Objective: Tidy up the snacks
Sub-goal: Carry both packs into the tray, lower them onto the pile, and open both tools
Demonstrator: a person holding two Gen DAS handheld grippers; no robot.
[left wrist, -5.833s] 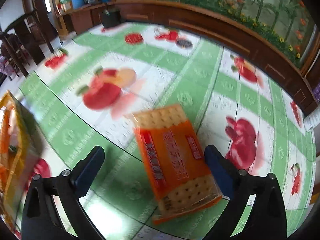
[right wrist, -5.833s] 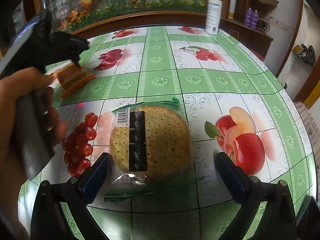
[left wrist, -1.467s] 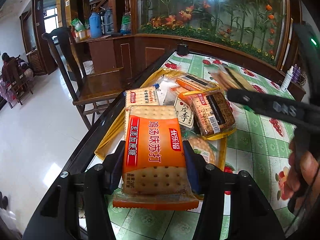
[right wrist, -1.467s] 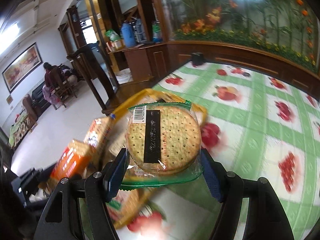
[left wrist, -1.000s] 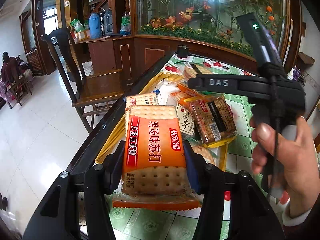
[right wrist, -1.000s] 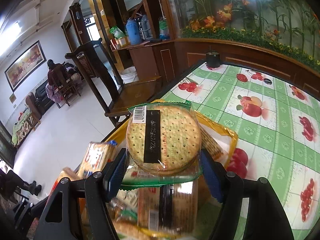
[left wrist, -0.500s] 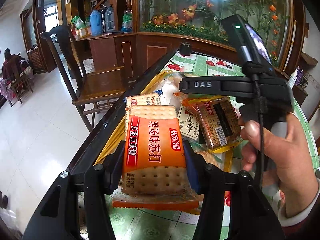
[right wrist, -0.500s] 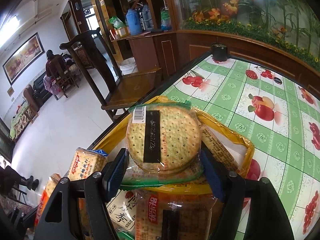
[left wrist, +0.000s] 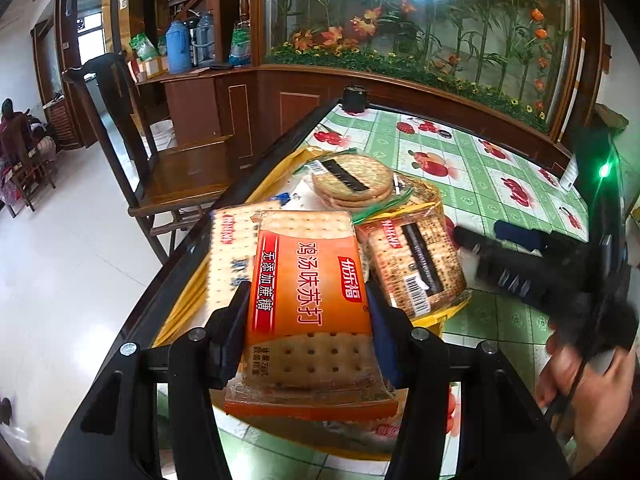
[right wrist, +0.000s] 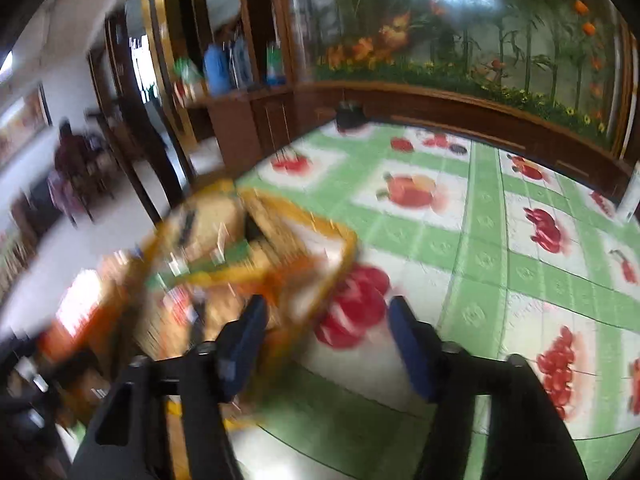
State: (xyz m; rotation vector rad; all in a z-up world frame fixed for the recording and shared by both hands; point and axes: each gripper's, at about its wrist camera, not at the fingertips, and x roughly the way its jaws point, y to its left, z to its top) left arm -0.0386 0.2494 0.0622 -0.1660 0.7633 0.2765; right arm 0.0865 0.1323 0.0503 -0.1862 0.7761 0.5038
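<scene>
While the left gripper (left wrist: 308, 332) hangs over the table corner, its blue pads (left wrist: 234, 330) are pinched on both long sides of an orange cracker pack (left wrist: 308, 300), held flat w/ its printed face up and its near sealed edge sticking out past the fingers toward the camera. Below and beyond it sits a yellow bag (left wrist: 434, 318) lying open on the green fruit-print tablecloth (left wrist: 496, 168), right at the table's dark edge, w/ several snack packs piled in it. A pale cracker pack (left wrist: 226, 252) lies just left of and partly under the held pack; a brown cracker pack w/ a barcode (left wrist: 416, 266) lies just to the right; a round biscuit pack (left wrist: 352, 182) w/ a black label strip rests on top at the far side of the pile. Right gripper (right wrist: 326, 342) is spread apart w/ nothing between its pads, over the tablecloth just right of the bag; in the left wrist view it shows as a dark blurred shape (left wrist: 520, 252) w/ the person's hand (left wrist: 580, 392) on it. Right wrist view is heavily motion-blurred, so bag contents there can't be told apart. A wooden chair (left wrist: 176, 168) stands beside the table's left edge, and a wood-framed glass case of flowers (left wrist: 420, 28) runs along the far side.
</scene>
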